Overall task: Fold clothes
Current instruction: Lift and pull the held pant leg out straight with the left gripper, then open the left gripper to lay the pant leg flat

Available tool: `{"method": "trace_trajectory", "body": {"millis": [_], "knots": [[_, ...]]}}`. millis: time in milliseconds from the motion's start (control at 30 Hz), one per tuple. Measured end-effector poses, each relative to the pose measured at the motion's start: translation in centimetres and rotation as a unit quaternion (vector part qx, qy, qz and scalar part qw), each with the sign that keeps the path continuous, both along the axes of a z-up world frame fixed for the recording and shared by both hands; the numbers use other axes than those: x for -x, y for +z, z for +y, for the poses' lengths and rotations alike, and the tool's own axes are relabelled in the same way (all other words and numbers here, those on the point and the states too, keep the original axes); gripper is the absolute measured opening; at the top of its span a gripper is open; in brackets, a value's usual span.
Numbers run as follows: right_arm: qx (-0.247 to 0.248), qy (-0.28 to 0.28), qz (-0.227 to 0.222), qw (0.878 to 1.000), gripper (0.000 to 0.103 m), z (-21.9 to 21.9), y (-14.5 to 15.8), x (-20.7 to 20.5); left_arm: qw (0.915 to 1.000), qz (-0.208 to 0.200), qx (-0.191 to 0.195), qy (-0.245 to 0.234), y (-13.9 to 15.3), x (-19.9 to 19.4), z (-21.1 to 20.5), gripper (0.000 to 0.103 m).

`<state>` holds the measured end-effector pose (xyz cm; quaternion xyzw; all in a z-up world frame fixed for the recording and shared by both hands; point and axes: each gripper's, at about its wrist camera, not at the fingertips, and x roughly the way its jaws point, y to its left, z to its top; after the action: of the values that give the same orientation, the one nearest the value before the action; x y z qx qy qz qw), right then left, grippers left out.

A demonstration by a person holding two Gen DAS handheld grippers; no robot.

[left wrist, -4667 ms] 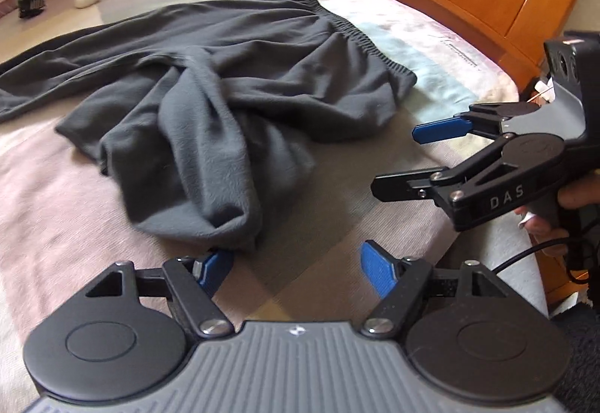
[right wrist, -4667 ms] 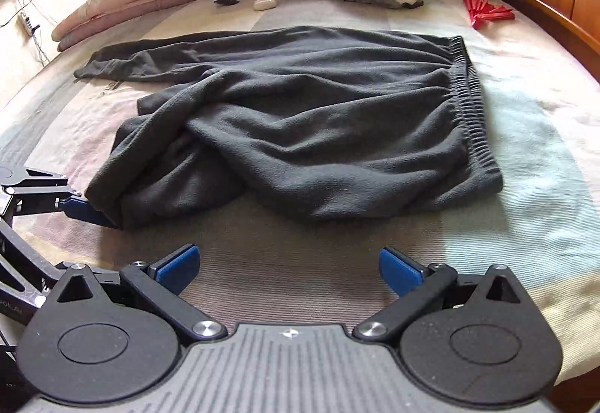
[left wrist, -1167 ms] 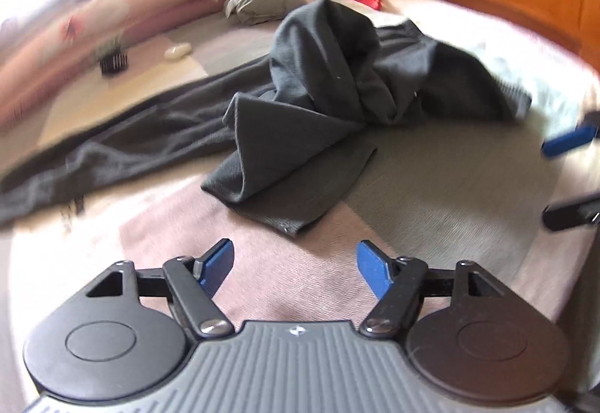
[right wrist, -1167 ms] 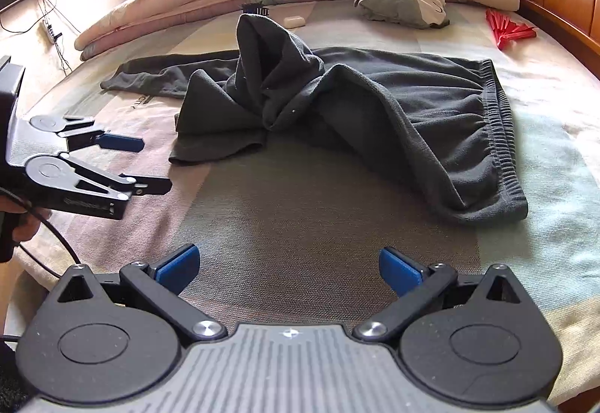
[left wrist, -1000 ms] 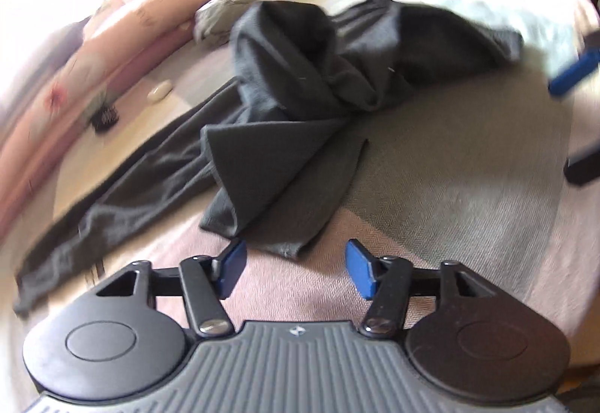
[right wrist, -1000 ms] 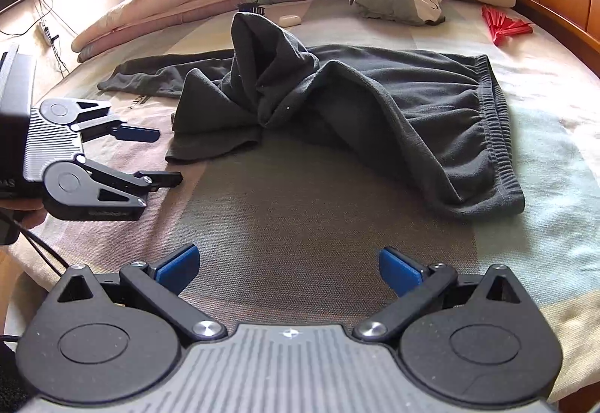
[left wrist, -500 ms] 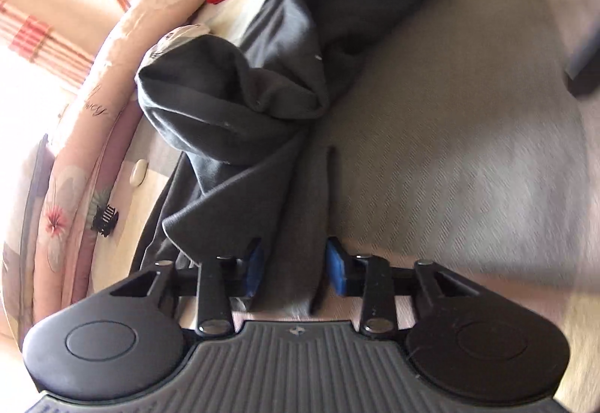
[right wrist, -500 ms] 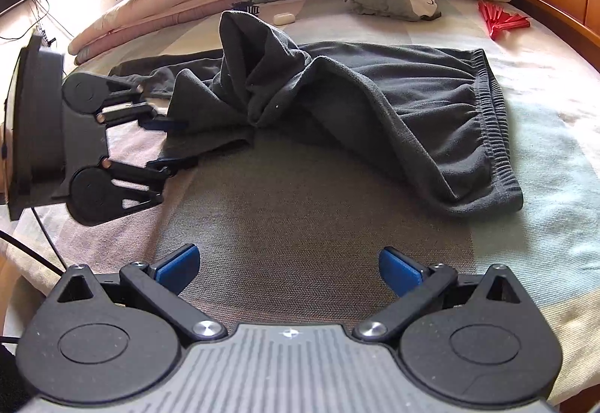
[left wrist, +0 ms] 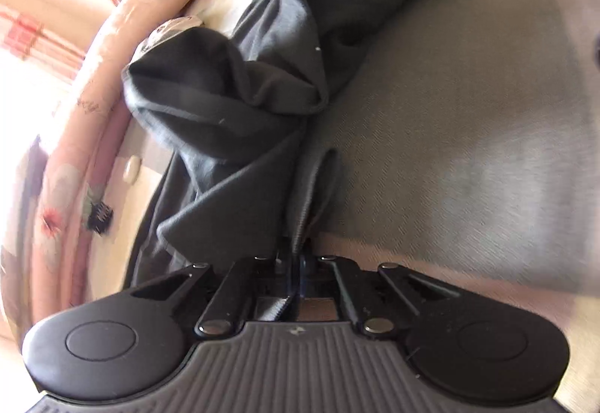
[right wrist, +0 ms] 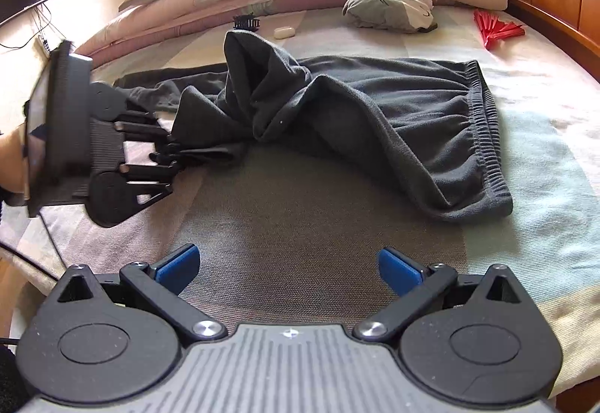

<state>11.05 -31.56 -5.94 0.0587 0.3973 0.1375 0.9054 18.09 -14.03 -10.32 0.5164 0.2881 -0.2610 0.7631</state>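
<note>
On bed (right wrist: 543, 165): trousers (right wrist: 375, 113) bunched, unfolded; left gripper (left wrist: 296, 259) clamped on cuff nearby, right gripper (right wrist: 287, 268) spread, empty.

Bed (right wrist: 300, 210) under crumpled dark trousers (right wrist: 393, 120)

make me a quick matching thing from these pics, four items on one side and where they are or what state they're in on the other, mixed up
Things:
1. left tongs
2. right tongs
3. red fan
4. grey trousers

States or places:
a. open, holding nothing
b. lying near the wooden headboard
c. bunched up in the middle of the bed
d. shut on a trouser cuff

Pairs: 1-d, 2-a, 3-b, 4-c
</note>
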Motion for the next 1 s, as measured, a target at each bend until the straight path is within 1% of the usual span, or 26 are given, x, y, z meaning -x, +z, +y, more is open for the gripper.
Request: {"method": "trace_trajectory", "body": {"millis": [233,300,500,600,700,900,1000], "knots": [[-0.001,0.015,-0.006,1.0,0.103,1.1,0.6,0.3,0.9998,0.017,0.006,0.005,2.9,3.8,4.6,0.001],[-0.001,0.021,-0.009,1.0,0.103,1.5,0.7,0.4,0.9998,0.019,-0.002,0.007,3.3,5.1,5.8,0.001],[0.006,0.042,-0.015,0.999,0.103,2.8,1.3,0.8,0.9988,0.04,-0.026,0.009,4.6,6.5,10.5,0.001],[0.009,0.048,-0.018,0.999,0.103,3.4,1.5,1.0,0.9978,0.051,-0.033,0.026,5.0,7.6,13.0,0.001],[0.012,0.055,-0.017,0.998,0.103,4.0,1.7,1.2,0.9968,0.053,-0.034,0.048,5.5,8.6,15.3,0.001],[0.021,0.067,-0.02,0.997,0.103,5.1,2.0,1.4,0.9921,0.063,-0.033,0.103,6.0,8.3,20.5,0.001],[0.027,0.072,-0.021,0.997,0.103,5.5,2.2,1.5,0.9877,0.066,-0.038,0.137,5.9,6.9,22.9,0.001]]}}
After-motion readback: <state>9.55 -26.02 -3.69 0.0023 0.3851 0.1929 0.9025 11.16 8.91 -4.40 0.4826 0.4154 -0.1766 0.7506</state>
